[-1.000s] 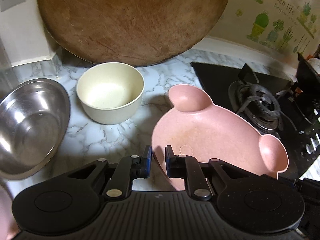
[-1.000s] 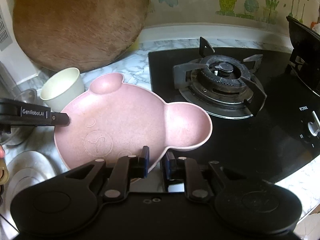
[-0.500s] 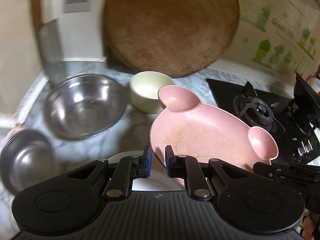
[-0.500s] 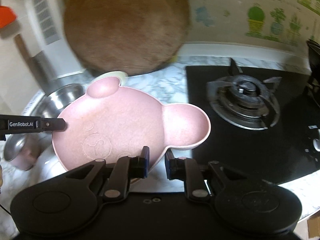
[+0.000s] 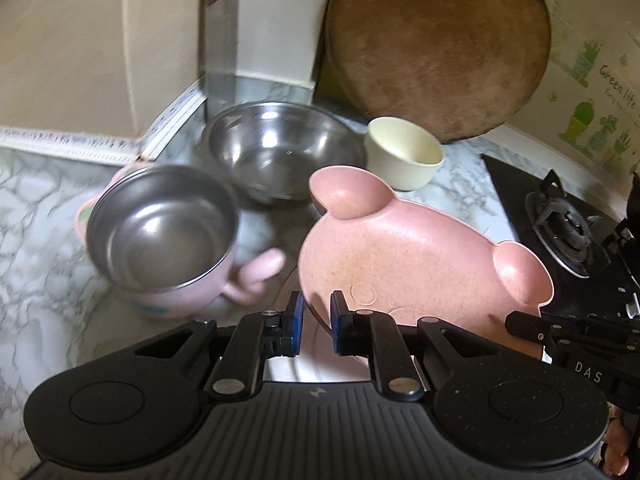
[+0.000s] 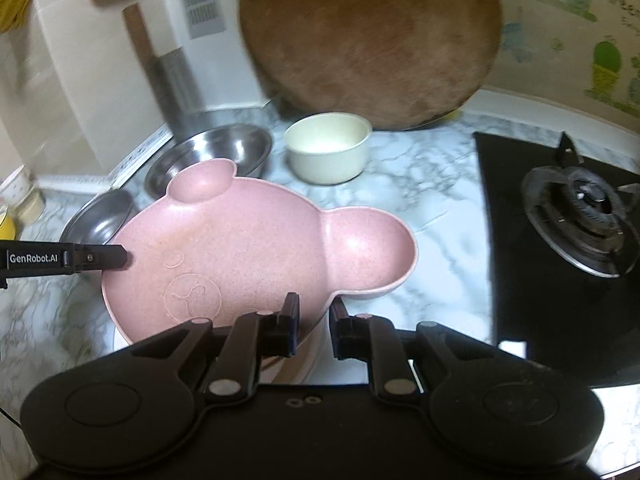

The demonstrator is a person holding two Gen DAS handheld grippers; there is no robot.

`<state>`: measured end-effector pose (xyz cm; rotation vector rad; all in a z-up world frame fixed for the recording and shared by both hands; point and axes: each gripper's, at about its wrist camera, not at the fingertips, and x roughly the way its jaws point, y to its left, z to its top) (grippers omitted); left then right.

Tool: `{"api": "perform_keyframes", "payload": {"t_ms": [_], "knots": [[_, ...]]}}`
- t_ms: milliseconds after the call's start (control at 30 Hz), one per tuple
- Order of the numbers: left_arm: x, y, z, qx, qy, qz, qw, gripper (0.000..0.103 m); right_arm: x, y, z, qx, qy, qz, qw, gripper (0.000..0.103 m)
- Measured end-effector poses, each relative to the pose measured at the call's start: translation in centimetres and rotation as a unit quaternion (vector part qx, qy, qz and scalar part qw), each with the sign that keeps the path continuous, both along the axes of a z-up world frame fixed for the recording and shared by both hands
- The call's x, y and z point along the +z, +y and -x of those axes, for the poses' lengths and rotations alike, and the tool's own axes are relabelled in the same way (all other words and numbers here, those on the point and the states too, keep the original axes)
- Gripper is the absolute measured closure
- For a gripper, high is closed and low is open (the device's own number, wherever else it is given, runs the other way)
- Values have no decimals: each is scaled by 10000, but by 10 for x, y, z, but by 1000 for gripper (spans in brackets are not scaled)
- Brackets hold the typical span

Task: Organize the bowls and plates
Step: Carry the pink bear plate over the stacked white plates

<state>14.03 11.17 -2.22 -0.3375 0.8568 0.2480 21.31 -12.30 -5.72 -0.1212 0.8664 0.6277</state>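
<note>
A white-veined marble surface [image 6: 424,184] meets a black glass gas hob [image 6: 560,216] to the right of your jaws, with a large round wooden chopping board [image 5: 436,44] leaning on the wall far ahead of them. The pink bear-shaped plastic plate [image 6: 248,248], with two round ear compartments, is held off the surface between both tools. Your left gripper [image 5: 316,324] has its jaws clamped on the plate's near-left rim; in the right wrist view its finger enters from the left and meets that rim. Your right gripper [image 6: 314,330] has its jaws clamped on the plate's near edge, just below the right ear.

Ahead and left of the left jaws stands a pink-sided cup with a steel lining and a stubby pink handle [image 5: 160,236]; the picture is blurred there. Beyond it sits a wide stainless steel bowl [image 5: 280,152], and just right of that bowl, ahead of the jaws, a small cream round bowl [image 5: 404,154]. Under the plate, close to both pairs of jaws, part of a white round plate [image 6: 120,336] shows on the surface. A gas burner with a black pan support [image 6: 584,216] lies well to the right of the right jaws.
</note>
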Motion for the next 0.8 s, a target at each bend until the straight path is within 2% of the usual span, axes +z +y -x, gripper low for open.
{"api": "perform_keyframes", "payload": {"t_ms": [367, 800], "knots": [[-19, 1, 10, -3, 97, -26, 9999, 90, -20, 4, 6, 226, 82, 12, 9997, 87], [-38, -2, -3, -92, 241, -21, 9997, 90, -30, 6, -2, 84, 92, 120, 9999, 87]]}}
